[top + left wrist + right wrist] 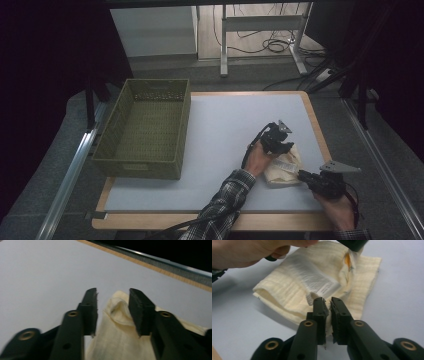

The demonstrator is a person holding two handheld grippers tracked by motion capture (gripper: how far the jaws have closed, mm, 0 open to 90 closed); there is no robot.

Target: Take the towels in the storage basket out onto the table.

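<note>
Right claw (pixel 327 305) pinches the cloth (pixel 287 302), its label (pixel 317 282) facing up; left claw (pixel 112 302) gapes around a fold near the worktop's (pixel 220 130) right edge.

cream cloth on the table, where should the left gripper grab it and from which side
On the raised fold of the cream cloth that humps up between the left gripper's open jaws, coming from above. The rest lies flat on the table, so that ridge probably gives the pads something to pinch.
</note>
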